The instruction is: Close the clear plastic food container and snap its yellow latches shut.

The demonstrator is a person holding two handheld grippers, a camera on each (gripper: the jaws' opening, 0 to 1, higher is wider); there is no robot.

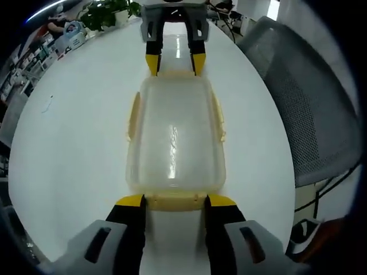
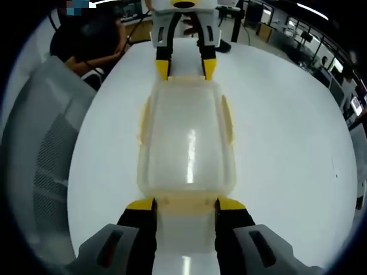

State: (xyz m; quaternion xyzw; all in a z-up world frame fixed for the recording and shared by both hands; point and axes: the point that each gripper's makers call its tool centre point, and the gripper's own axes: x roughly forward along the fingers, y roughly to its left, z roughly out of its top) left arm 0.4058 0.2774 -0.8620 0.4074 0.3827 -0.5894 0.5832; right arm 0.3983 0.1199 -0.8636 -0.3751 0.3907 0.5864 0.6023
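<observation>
Clear container (image 1: 175, 140), lid already on, lying mid-frame on the white tabletop (image 1: 74, 132), long axis running between both tongs. Left tongs (image 1: 175, 200) spread wide at the near end latch (image 1: 175, 201), right tongs (image 2: 184, 204) likewise at the opposite end, apparently poised to press latches; grasping nothing. Side latches flared out, unsnapped.

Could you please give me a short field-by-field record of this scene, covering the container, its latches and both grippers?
container: clear plastic container, lid on, on white table
end latches: one yellow end latch between the left gripper's tips, the other between the right gripper's
side latches: yellow side latch flared outward
left gripper: open, at one short end
right gripper: open, at the opposite end
beside table: grey mesh chair
</observation>
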